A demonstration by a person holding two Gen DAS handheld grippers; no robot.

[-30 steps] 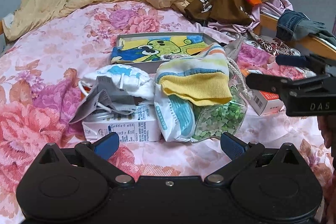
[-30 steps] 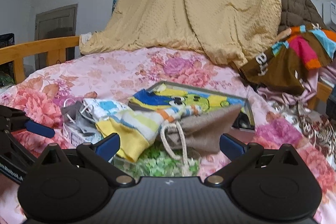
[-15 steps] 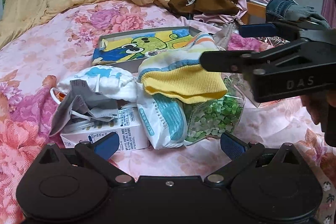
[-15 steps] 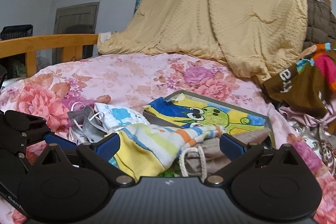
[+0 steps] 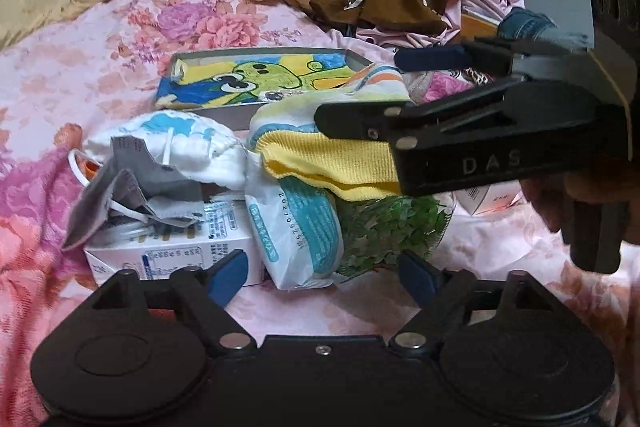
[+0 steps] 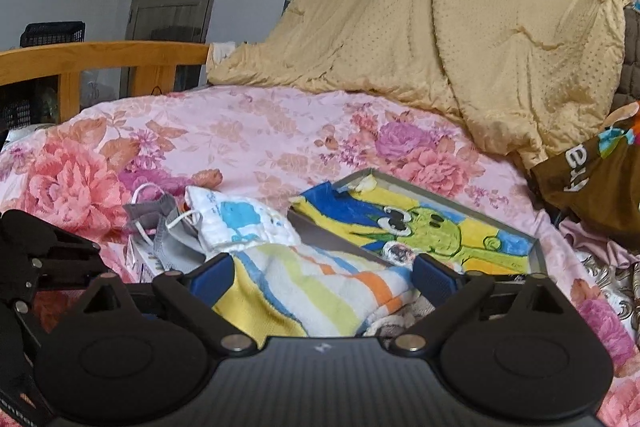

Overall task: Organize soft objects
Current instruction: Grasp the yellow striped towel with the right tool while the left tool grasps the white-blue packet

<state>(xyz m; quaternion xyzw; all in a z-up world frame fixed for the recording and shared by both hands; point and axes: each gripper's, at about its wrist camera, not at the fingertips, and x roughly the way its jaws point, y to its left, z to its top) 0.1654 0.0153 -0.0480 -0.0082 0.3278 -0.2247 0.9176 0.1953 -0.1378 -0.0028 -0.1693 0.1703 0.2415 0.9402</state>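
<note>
The folded striped towel with a yellow ribbed edge (image 6: 312, 291) lies between the right gripper's (image 6: 320, 277) closing blue pads, not visibly pressed, atop a clear bag of green bits (image 5: 392, 227). The left gripper (image 5: 324, 277), jaws closing on nothing, hovers before a white wipes packet (image 5: 296, 227); just left sit a white carton (image 5: 168, 251) and crumpled grey face masks (image 5: 132, 187)

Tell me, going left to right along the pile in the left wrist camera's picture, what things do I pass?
Grey face mask → white carton → white-and-teal packet → bag of green bits → right gripper, reaching in from the right, its jaws closing around the striped towel.
</note>
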